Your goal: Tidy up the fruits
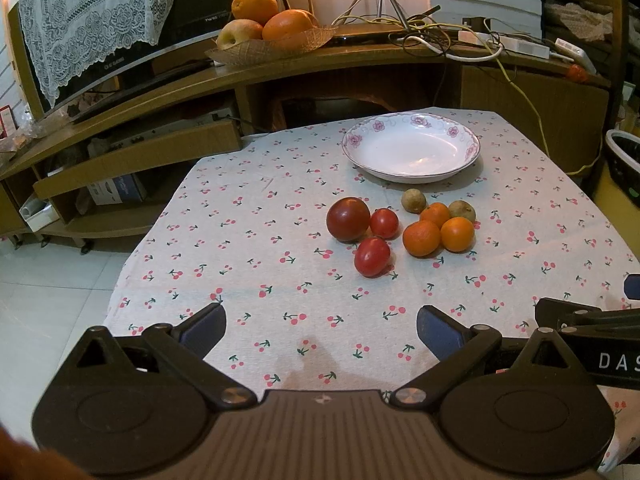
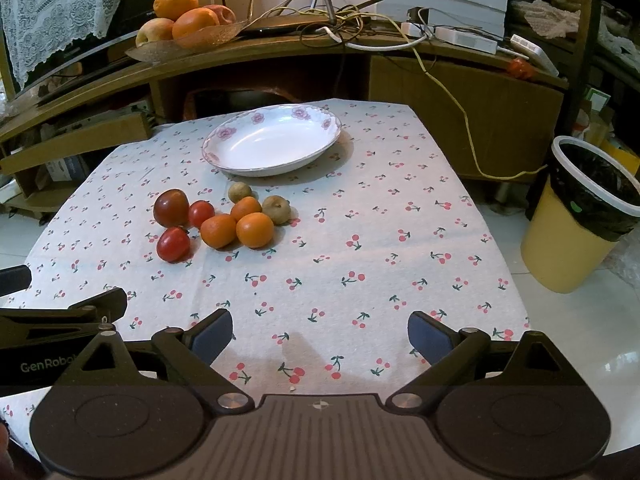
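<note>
A white plate with pink flowers (image 1: 412, 168) (image 2: 276, 162) stands empty at the far side of the cherry-print tablecloth (image 1: 248, 256) (image 2: 380, 240). In front of it lies a cluster of fruit: a dark red tomato (image 1: 348, 219) (image 2: 171, 207), two smaller red tomatoes (image 1: 372, 257) (image 2: 173, 244), three small oranges (image 1: 421, 238) (image 2: 255, 230) and two brownish fruits (image 1: 413, 201) (image 2: 276, 209). My left gripper (image 1: 320, 330) is open and empty, near the front edge. My right gripper (image 2: 320, 334) is open and empty, to the right of the left one.
A wooden TV cabinet (image 1: 280, 68) stands behind the table with a basket of oranges and apples (image 1: 264, 28) (image 2: 188, 20) and tangled cables (image 1: 440, 32). A yellow bin with a black liner (image 2: 580, 216) stands on the floor at the right.
</note>
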Motion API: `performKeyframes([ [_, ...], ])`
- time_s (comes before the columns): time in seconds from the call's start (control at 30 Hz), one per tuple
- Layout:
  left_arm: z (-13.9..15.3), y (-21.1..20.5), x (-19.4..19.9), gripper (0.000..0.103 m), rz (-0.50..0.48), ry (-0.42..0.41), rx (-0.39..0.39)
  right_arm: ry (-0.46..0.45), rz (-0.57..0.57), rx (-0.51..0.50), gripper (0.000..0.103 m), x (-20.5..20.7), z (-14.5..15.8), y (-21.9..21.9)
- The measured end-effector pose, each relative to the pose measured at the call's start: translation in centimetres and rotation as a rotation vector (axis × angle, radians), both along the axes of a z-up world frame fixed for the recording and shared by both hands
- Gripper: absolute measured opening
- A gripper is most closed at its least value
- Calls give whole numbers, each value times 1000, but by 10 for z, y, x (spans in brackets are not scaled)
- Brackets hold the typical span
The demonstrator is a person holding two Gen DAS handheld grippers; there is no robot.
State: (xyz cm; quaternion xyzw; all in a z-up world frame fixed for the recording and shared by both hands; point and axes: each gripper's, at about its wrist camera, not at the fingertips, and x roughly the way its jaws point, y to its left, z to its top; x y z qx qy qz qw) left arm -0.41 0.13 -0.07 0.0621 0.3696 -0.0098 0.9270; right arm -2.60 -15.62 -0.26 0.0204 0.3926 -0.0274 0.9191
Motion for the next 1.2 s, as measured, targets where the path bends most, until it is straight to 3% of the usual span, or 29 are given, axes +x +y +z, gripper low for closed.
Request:
performKeyframes([
  [0.67,23,0,6,103,-12,-49,62,1,52,48,88,11,18,-3],
  [1.03,0,-8,57,103,-157,18,77,61,171,20,79,67,15,-4],
  [1.2,-13,-11,76,103,-236,70,33,99,254,27,74,93,8,-6],
])
